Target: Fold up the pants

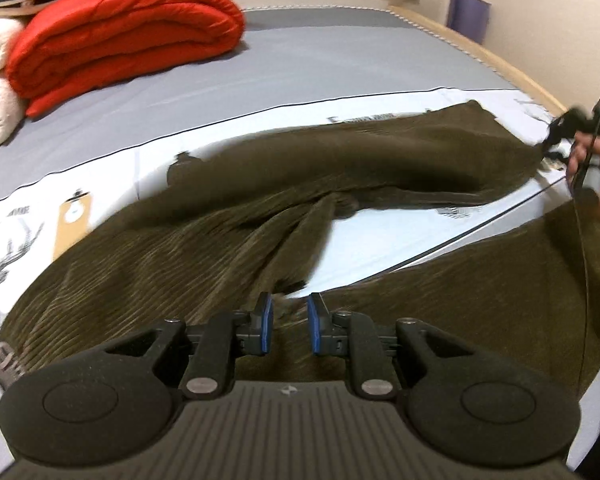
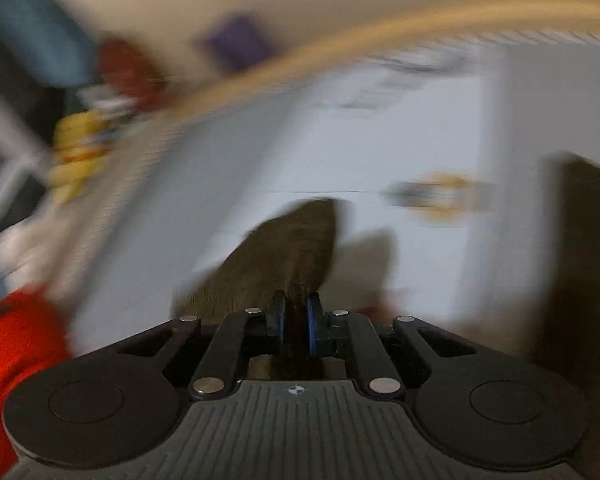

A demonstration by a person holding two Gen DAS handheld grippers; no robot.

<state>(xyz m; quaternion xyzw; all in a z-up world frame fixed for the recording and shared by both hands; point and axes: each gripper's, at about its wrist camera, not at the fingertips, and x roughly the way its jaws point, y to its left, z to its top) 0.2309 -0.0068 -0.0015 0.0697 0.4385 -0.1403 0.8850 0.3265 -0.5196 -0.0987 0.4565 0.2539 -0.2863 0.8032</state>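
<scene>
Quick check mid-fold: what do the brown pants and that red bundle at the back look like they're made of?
The pants look like olive-brown corduroy: fine parallel ribs, matte and soft-draping. The red bundle looks like a puffy quilted comforter, probably synthetic, with a slight sheen and stitched channels. The right gripper pinches a pants edge, but blur hides texture there.

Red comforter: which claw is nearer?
Left, as far as can be told. The left claw is across the pants from the red comforter; the right claw holds their far end, farther away.

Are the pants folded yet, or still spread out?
Spread out: the pants lie with legs splayed apart on the bed sheet, no fold made.
</scene>
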